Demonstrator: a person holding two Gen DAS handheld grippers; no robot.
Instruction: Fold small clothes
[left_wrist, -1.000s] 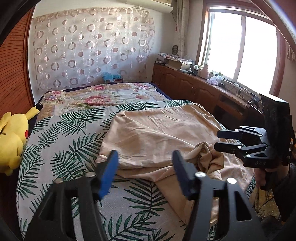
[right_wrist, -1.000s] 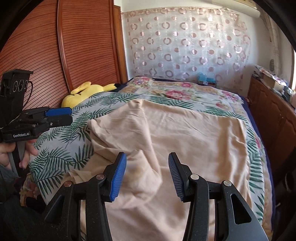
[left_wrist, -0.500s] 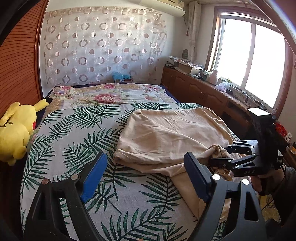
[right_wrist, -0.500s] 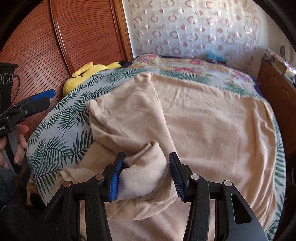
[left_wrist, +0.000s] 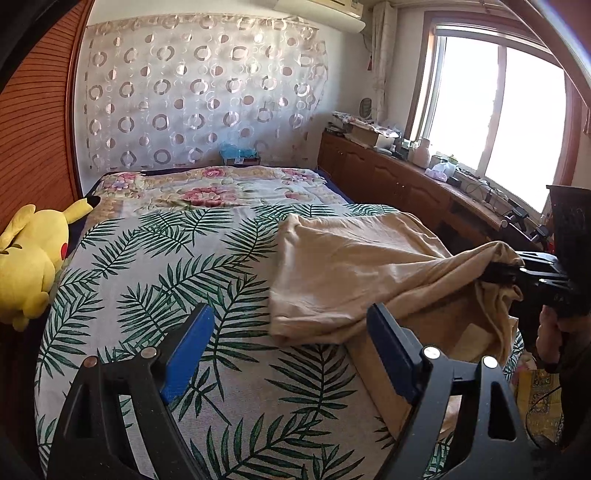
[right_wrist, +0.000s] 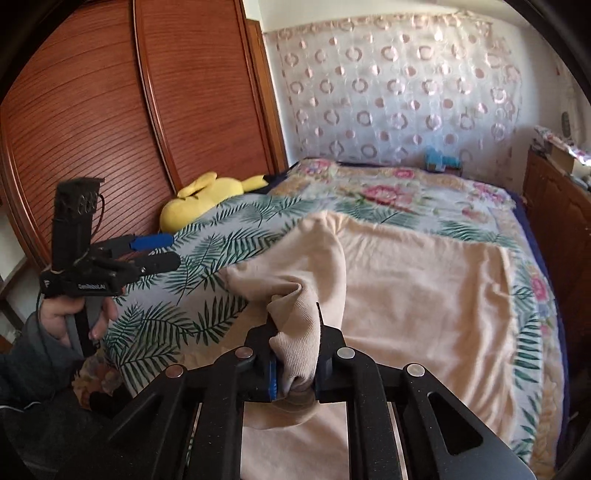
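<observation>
A beige garment (left_wrist: 354, 273) lies spread on the right half of the bed; it also fills the right wrist view (right_wrist: 417, 295). My right gripper (right_wrist: 295, 354) is shut on a bunched fold of the garment near the bed's front edge and lifts it; in the left wrist view it shows at the right (left_wrist: 498, 275) with cloth hanging from it. My left gripper (left_wrist: 288, 354) is open and empty above the leaf-print cover, left of the garment. It shows in the right wrist view (right_wrist: 155, 251) at the left, held by a hand.
The bed has a leaf-print cover (left_wrist: 155, 280) and a floral quilt (left_wrist: 207, 192) at the far end. A yellow plush toy (left_wrist: 29, 269) lies at the left edge by the wooden wardrobe (right_wrist: 110, 110). A cluttered wooden cabinet (left_wrist: 413, 184) runs along the right under the window.
My right gripper closed on a fold of the garment and lifted it toward the bed's front right. My left gripper drew back to the left, off the garment, still open.
</observation>
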